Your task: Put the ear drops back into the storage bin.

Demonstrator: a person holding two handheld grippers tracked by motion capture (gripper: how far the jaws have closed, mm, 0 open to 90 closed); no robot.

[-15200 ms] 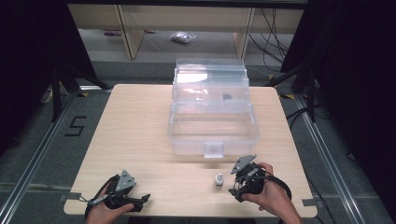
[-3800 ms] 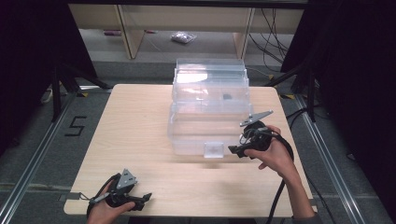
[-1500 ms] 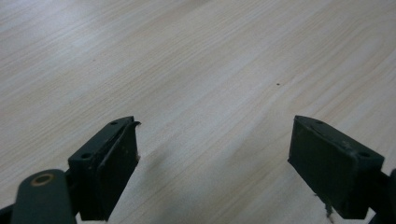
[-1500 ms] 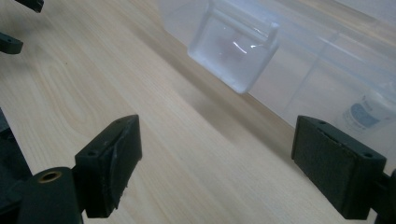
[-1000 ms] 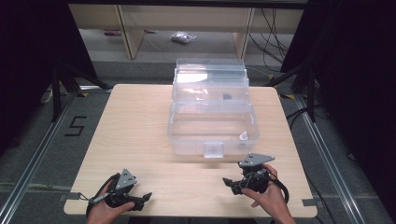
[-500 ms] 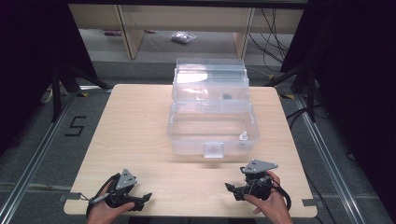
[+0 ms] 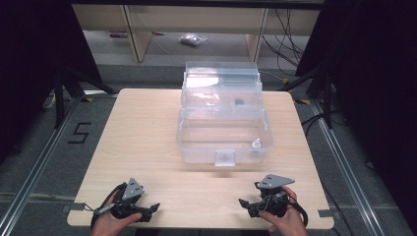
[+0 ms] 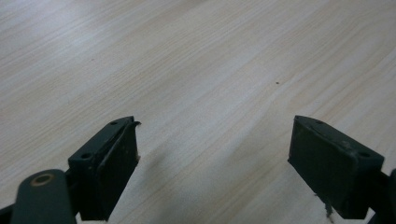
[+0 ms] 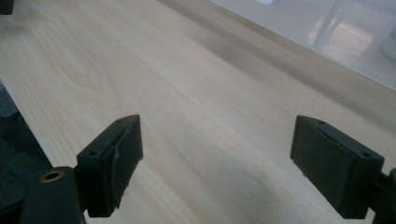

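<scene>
A clear plastic box (image 7: 223,125) stands open in the middle of the wooden table (image 7: 147,142), its lid raised at the back. A small white bottle (image 7: 255,143) stands upright inside the box's front right corner. My left gripper (image 7: 151,212) rests near the table's front left edge, held by a hand, jaws pointing right. In the left gripper view it (image 8: 215,154) is open over bare wood. My right gripper (image 7: 246,207) lies near the front right edge, jaws pointing left. The right gripper view shows it (image 9: 217,154) open with nothing between the jaws, and the box wall (image 9: 327,32) beyond.
A small dark item (image 7: 239,102) lies in the box's upper tray. A latch tab (image 7: 224,158) sticks out from the box's front wall. Behind the table stand shelf legs and a bag (image 7: 193,39) on the floor. Cables run along the right side.
The bottle that stood on the table by my right gripper is now inside the box. My right gripper has drawn back from the box to the front edge, still open. The left gripper has stayed put.
</scene>
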